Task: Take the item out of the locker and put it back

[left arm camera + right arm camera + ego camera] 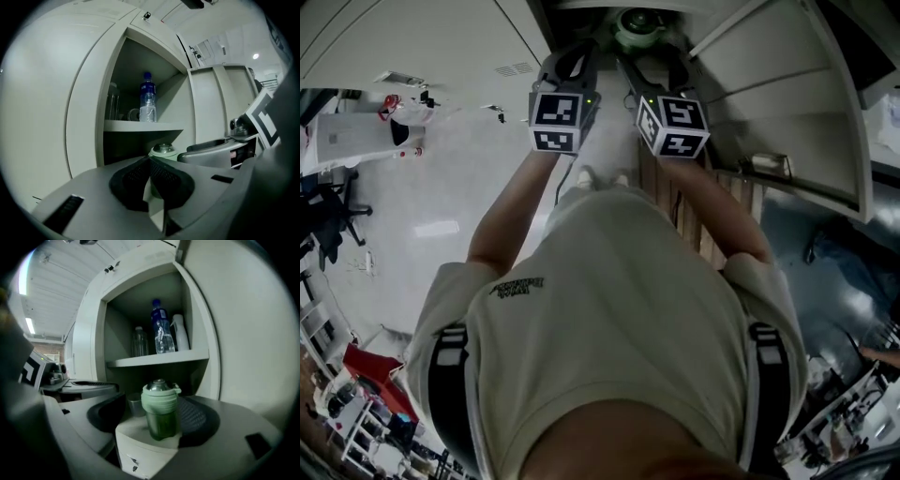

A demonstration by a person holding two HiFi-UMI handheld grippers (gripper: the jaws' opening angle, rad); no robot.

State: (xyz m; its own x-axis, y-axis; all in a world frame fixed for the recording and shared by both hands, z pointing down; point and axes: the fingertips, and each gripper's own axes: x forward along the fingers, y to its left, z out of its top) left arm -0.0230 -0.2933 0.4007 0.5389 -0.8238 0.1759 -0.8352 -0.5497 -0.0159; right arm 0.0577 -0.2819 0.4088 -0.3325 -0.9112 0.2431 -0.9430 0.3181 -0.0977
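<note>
Head view: we point left gripper (572, 58) and right gripper (654, 73) at the green flask (636, 26); left gripper view: jaws shut, empty; right gripper view: jaws apart astride the flask, which stands under the locker shelf (154, 360); closing off-centre could topple it.

A water bottle with a blue cap (161, 331) stands upright between a clear jar (139, 341) at its left and a white bottle (180, 333) just beside it at its right. Wooden slats (659, 187) lie low on the ground. A black office chair (333, 211) stands well apart from them, on the pale floor (441, 187).
</note>
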